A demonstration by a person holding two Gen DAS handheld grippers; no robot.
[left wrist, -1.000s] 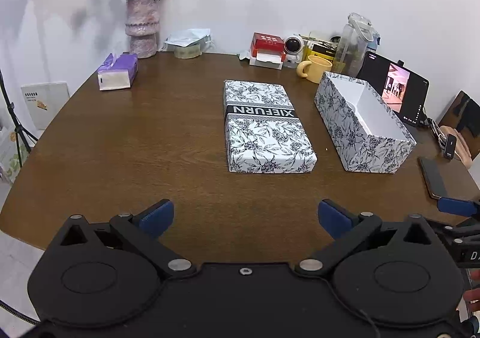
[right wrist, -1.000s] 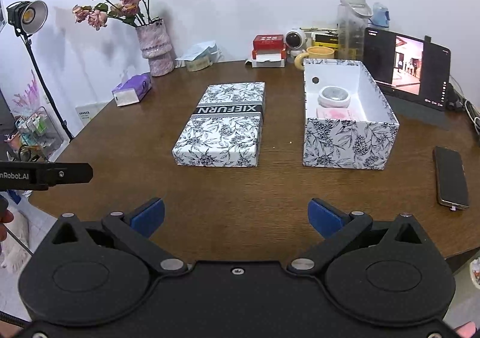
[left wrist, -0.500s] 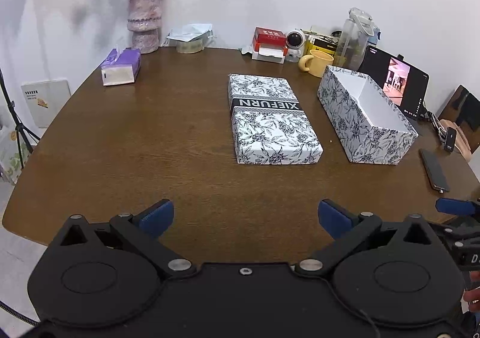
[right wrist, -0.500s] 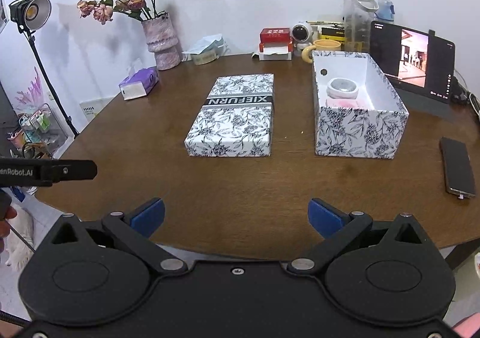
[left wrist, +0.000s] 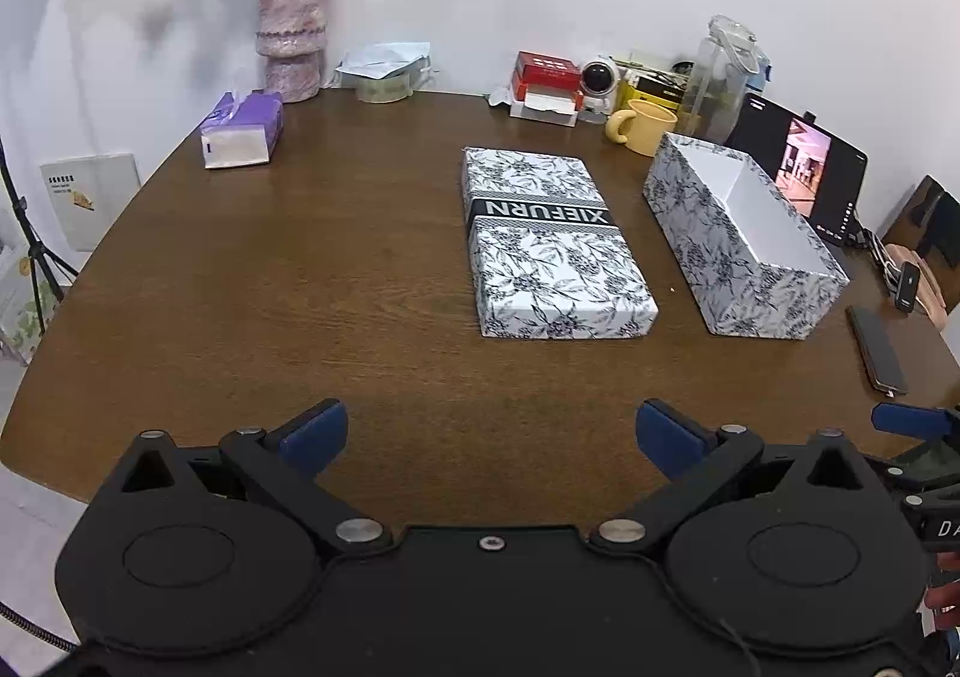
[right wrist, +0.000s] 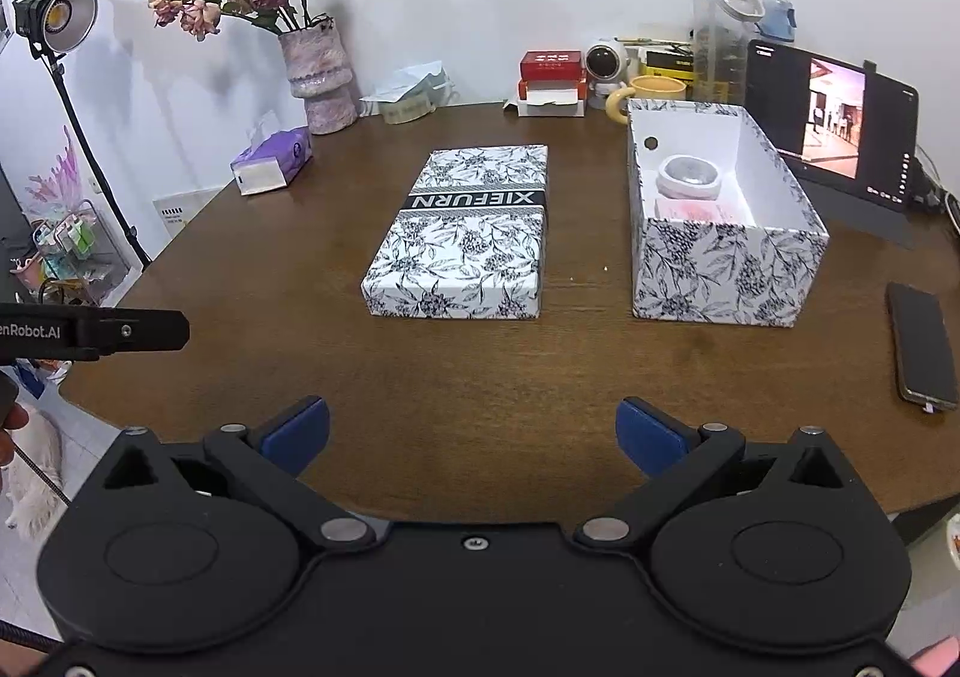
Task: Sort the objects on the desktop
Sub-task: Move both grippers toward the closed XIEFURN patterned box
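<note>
Risk: the lid (right wrist: 462, 233), lying flat on the table (left wrist: 270, 287) just left of the open box (right wrist: 720, 233), could've slipped from a shallow edge grip or snagged the box rim. Left gripper (left wrist: 489, 431) & right gripper (right wrist: 474, 428) hovered level near the front edge, jaws wide apart, empty. A jar (right wrist: 688, 177) sat inside.

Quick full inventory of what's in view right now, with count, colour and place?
Box lid: 1, black-white floral, table centre.
Open box: 1, same print, right of lid; holds a white round item and something pink.
Tissue pack: 1, purple, back left.
Vase: 1, pinkish, with roses, back left.
Mug: 1, yellow, behind box.
Tablet: 1, black, back right.
Phone: 1, dark, right edge.
Table: 1, brown wood.
Left gripper: open.
Right gripper: open.
</note>
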